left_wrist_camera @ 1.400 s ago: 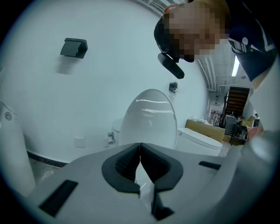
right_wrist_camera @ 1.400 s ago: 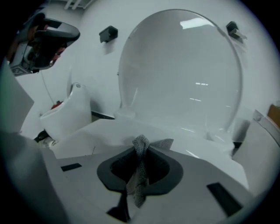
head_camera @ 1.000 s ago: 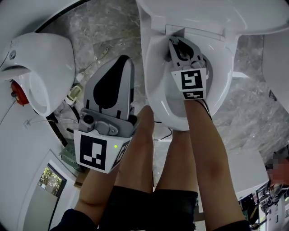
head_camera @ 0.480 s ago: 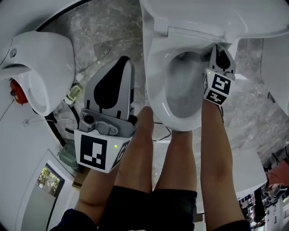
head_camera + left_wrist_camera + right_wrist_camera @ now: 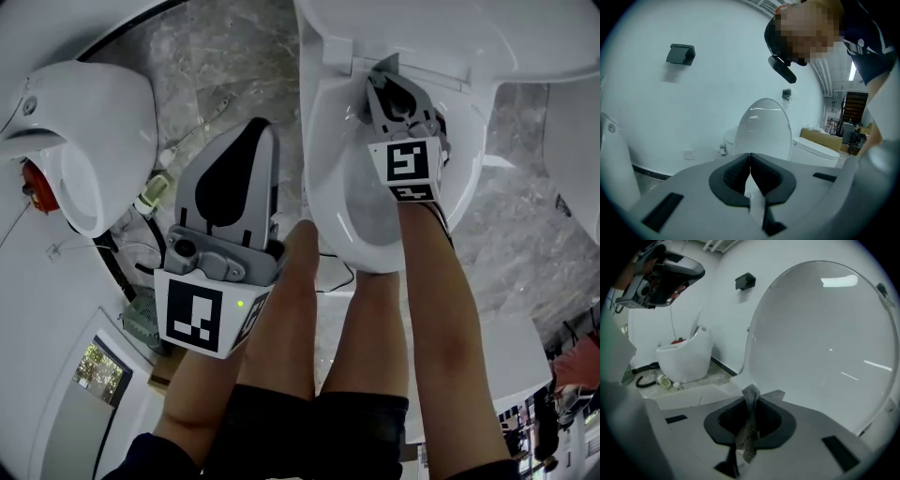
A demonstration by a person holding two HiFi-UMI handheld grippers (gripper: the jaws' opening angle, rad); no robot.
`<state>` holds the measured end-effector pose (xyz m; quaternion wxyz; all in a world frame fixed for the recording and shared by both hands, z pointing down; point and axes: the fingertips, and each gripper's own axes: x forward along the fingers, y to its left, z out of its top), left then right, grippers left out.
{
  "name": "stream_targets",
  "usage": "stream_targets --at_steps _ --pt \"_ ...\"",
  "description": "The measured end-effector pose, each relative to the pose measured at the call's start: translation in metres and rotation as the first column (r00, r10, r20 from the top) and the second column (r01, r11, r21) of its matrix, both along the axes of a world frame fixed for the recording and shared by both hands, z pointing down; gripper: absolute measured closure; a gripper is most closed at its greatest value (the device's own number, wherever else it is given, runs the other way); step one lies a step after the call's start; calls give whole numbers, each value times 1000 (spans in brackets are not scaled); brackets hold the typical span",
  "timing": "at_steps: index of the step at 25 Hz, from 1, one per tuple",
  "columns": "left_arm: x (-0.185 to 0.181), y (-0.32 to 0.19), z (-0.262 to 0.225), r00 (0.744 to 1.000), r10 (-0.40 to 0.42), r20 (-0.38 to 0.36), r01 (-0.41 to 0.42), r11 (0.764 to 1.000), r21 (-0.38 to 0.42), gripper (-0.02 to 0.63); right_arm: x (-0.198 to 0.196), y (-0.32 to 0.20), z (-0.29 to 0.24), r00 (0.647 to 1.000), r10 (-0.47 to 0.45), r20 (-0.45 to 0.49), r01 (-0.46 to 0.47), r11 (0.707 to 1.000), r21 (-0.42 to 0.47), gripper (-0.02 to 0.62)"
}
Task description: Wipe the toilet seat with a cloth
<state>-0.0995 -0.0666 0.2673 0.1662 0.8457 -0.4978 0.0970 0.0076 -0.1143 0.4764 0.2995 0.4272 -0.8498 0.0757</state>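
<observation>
cloth (image 5: 749,427): grey mesh, pinched between the jaws of the right gripper (image 5: 750,401) at the rear of the toilet seat (image 5: 319,169), below the raised lid (image 5: 825,333). left gripper (image 5: 750,161): jaws together, empty, aside over the floor (image 5: 216,56).

Standing over the toilet: one gripper at the bowl, one off to the side.

Looking down, the toilet (image 5: 319,159) sits at twelve o'clock, just ahead of my legs (image 5: 291,309). My right gripper (image 5: 384,89) is over the far end of the bowl at one o'clock, close before the raised lid (image 5: 825,333), with the cloth (image 5: 749,423) between its jaws. My left gripper (image 5: 251,131) hangs at eleven o'clock, beside the bowl and apart from it, above the floor (image 5: 216,56). Out at nine o'clock stands a second fixture (image 5: 84,131), and between it and my left leg, cables (image 5: 117,258) lie on the floor.
</observation>
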Motion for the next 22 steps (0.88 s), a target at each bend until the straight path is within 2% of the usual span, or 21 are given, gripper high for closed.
stream_targets --at_steps 2,4,7,9,12,16,18,22 --pt "1 0 0 1000 0 -4 0 1000 -3 586 30 3 3 995 6 -99 -6 1000 -5 538" --pt "6 0 -1 1000 7 -10 -7 1000 -4 586 59 14 9 979 -30 -200 24 999 -29 538" --pt "18 1 -6 999 34 -15 -34 999 3 586 103 38 21 930 -119 -348 95 992 -85 540" --pt "23 0 -9 999 44 -19 -44 999 8 586 133 52 22 904 -146 -401 114 988 -105 540" --pt "28 -1 -14 998 58 -22 -57 998 16 586 165 65 18 895 -144 -423 105 988 -113 538" --pt "33 4 -12 997 73 -15 -73 997 12 586 160 63 18 885 -221 -410 186 975 -123 537" --pt "37 8 -11 996 85 -18 -85 996 14 586 151 62 21 872 -287 -396 257 958 -128 537" --pt "44 21 -11 994 106 -18 -106 994 7 586 146 84 29 820 -423 -386 380 906 -184 537"
